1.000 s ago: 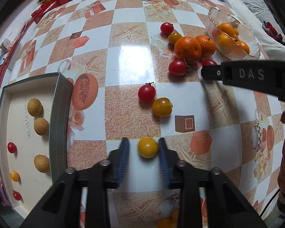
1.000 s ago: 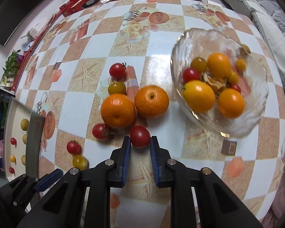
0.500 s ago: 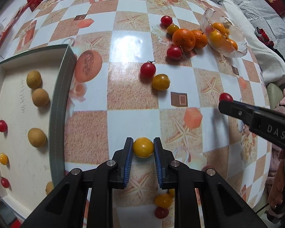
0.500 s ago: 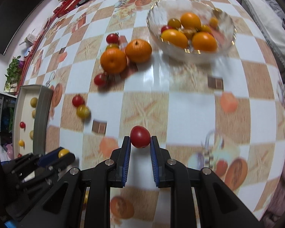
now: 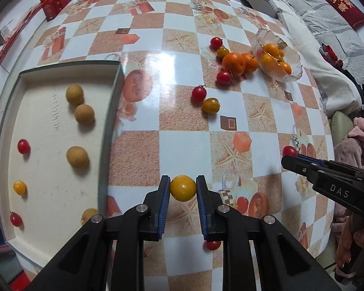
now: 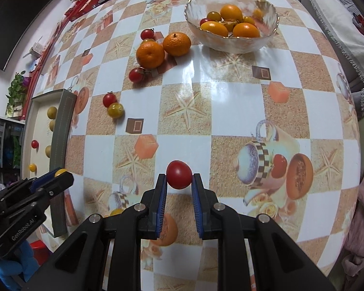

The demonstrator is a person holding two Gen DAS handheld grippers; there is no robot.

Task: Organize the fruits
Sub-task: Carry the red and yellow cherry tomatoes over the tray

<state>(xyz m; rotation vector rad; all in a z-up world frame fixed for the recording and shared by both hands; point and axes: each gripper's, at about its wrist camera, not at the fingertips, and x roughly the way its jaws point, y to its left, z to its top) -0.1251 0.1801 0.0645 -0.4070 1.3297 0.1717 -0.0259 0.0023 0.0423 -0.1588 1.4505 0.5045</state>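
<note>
Here the left gripper (image 5: 183,189) is clamped on a yellow cherry tomato (image 5: 183,188), its blue-padded fingers (image 5: 164,201) pressing the fruit from both sides, lifted above the checked tablecloth (image 5: 172,68) just right of the tray's near corner. The right gripper (image 6: 179,181) grips a red cherry tomato (image 6: 179,174) the same way, held over the cloth near a printed teapot picture (image 6: 254,169). From the left wrist view the right gripper shows at the right edge with that red tomato at its tip. The shallow tray (image 5: 111,111) lies to the left on the table; inside it are four tan round fruits (image 5: 77,156), two red cherry tomatoes (image 5: 23,146) and one yellow one (image 5: 19,187), all lying well apart. Farther back on the cloth two oranges (image 6: 150,54) touch each other, with a red tomato (image 6: 136,74) just in front of them and another red one (image 6: 146,34) and a yellowish one behind. A red and yellow tomato pair (image 6: 112,104) sits touching between the oranges and the tray. The glass bowl (image 6: 267,36) stands just right of the oranges, holding oranges and small yellow and red tomatoes. Under the left gripper another red tomato (image 5: 212,245) lies on the cloth, partly hidden by the finger.
</note>
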